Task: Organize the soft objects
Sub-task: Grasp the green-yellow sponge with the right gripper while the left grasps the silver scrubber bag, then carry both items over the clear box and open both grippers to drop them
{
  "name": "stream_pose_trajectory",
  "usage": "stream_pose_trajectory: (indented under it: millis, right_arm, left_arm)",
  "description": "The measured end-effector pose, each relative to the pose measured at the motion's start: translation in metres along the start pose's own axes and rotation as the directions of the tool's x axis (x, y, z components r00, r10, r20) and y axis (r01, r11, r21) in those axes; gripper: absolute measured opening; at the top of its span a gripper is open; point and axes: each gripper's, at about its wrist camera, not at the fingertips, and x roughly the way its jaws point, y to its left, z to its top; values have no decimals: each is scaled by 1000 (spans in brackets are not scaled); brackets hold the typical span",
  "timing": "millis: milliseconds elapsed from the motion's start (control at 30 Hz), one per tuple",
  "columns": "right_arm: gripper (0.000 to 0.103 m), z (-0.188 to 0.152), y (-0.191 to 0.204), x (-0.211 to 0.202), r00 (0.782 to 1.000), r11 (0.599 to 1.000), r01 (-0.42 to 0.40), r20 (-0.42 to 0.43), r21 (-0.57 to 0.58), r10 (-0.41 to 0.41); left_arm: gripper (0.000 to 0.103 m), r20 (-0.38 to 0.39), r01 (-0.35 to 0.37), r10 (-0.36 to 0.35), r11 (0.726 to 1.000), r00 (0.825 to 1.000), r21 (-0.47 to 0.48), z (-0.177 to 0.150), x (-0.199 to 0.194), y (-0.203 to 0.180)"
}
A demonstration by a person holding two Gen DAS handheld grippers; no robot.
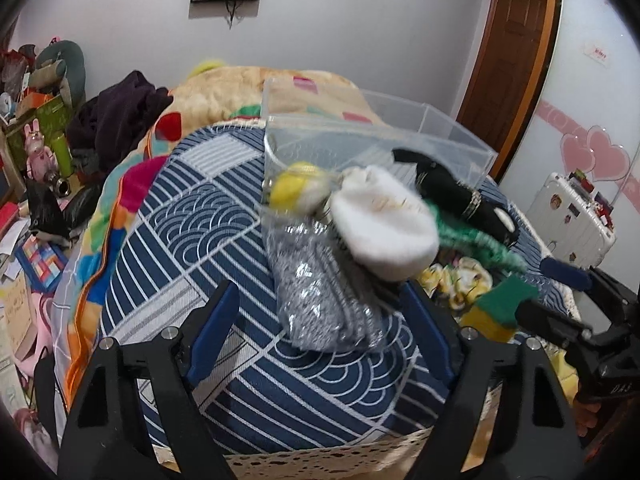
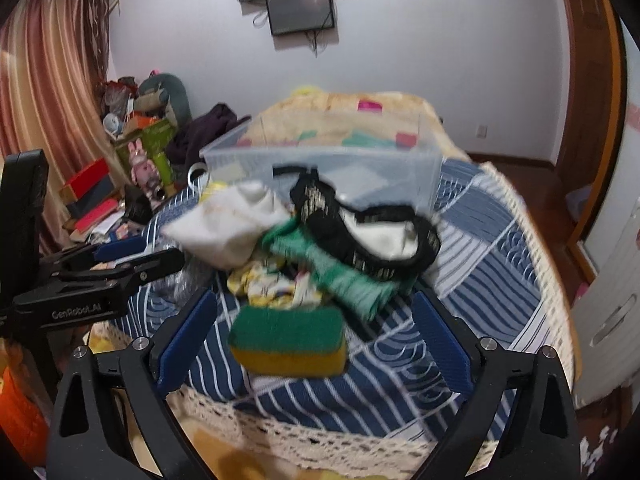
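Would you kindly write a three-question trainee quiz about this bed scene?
1. True or false: the left gripper holds an item.
2. Which item lies nearest the right gripper?
A. clear plastic bin
B. sponge
C. white sock
3. Fill in: the sponge's top layer is ____.

Key:
1. False; its jaws stand open around a bagged grey cloth without clamping it.
2. B.
3. Green.

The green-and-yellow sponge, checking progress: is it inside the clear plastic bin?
No, the green-and-yellow sponge lies on the blue patterned cloth, outside the clear plastic bin.
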Motion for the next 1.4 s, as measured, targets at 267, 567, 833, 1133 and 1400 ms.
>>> stream_pose_trajectory:
  millis: [267,567,833,1133,1400]
  right_arm:
    - [66,-12,-4,21,989,993,-108,-100,46,112]
    - [57,-6,0,-1,1000,1000,-28,-3,-7,28]
    - [57,16,-3,-27,992,1000,13,124,6,-13]
    - [57,47,-10,-35,968,996,73,236,44,-81]
    - [57,83,-11,-36,935,992,111,333,51,-122]
  left_arm:
    - [56,-24,-29,30,999,999,19,-6,14,0]
    - [27,10,-5,4,997,1000,82,-6,-8,-11]
    - [25,75,-22,17,997,997,75,-3,-38,-8]
    - [25,221,-26,5,995,975,91,38,-63,-9]
    - [25,328,-49,14,994,945,100,84,-59,-13]
